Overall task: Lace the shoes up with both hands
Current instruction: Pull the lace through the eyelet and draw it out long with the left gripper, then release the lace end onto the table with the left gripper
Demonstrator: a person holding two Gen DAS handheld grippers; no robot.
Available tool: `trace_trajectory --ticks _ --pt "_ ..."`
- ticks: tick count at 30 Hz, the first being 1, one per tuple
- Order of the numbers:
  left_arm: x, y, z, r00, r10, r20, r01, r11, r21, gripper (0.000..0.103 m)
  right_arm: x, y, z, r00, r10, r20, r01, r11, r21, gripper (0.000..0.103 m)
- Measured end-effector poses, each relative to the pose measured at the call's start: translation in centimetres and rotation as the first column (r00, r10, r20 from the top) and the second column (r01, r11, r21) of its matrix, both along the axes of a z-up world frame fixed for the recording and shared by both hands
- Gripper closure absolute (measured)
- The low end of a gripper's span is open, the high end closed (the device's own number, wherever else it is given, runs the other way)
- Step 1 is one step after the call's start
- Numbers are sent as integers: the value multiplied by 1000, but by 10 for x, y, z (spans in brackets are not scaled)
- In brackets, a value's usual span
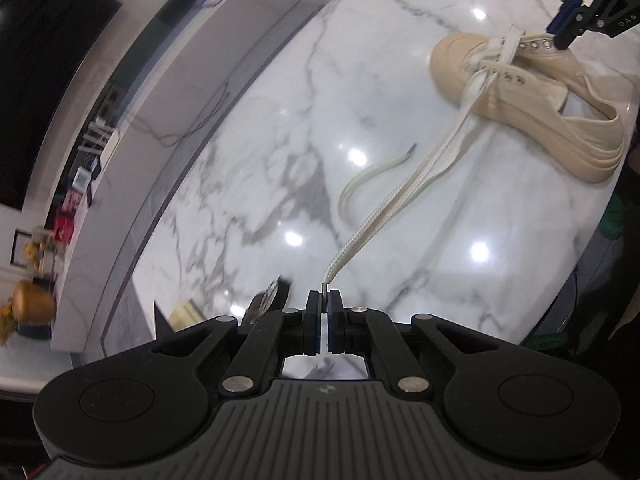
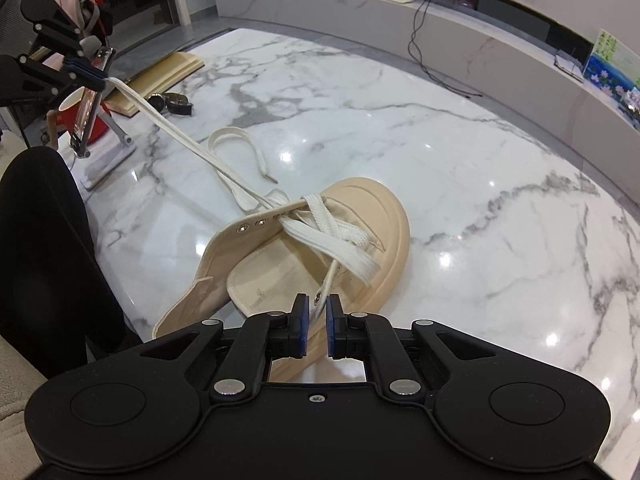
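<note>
The beige canvas low-top shoe (image 2: 304,248) lies on its side on the white grey-veined marble counter (image 2: 480,184), toe pointing away from the right tool (image 2: 316,320). The left tool (image 1: 324,308) is clamped together on the tip of the flat white woven lace (image 1: 404,188), which runs taut from the shoe's eyelet row out to that tool; the tension suggests the lace is being drawn through to take up slack. The right tool sits just beside the shoe's near eyelet flap, its blue pads a narrow gap apart with a thin strand of lace between them; whether the pads press on it cannot be told. It appears placed to steady the shoe against the pull. The lace's other end (image 2: 240,152) lies slack in a loop on the counter beyond the shoe. Upper eyelets remain unlaced.
</note>
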State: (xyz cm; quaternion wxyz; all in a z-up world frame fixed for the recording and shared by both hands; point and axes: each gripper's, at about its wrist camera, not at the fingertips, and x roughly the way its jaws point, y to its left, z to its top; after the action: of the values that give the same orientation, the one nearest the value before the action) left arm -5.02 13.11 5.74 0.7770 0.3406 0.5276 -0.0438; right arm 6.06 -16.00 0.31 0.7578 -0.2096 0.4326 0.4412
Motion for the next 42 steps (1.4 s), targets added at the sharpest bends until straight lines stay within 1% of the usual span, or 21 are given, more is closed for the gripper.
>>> trace_trajectory --ticks 8,23,29,37,42 --pt "-9 27 5 998 70 6 -70 997 22 101 1 2 0 1000 14 4 -14 1000 -18 96" --pt "-17 51 6 994 112 -1 -112 994 10 101 1 8 -2 1000 30 0 -30 999 -32 96" --pt "-17 55 5 993 114 -7 -114 993 10 100 3 9 -3 999 38 -3 -38 999 -37 96" --pt "-11 50 3 996 87 -7 -87 996 32 101 4 10 -3 999 45 -11 -46 998 -43 96" --pt "-6 43 1 998 60 -8 -60 998 17 101 4 11 -3 998 55 -11 -55 997 -48 96"
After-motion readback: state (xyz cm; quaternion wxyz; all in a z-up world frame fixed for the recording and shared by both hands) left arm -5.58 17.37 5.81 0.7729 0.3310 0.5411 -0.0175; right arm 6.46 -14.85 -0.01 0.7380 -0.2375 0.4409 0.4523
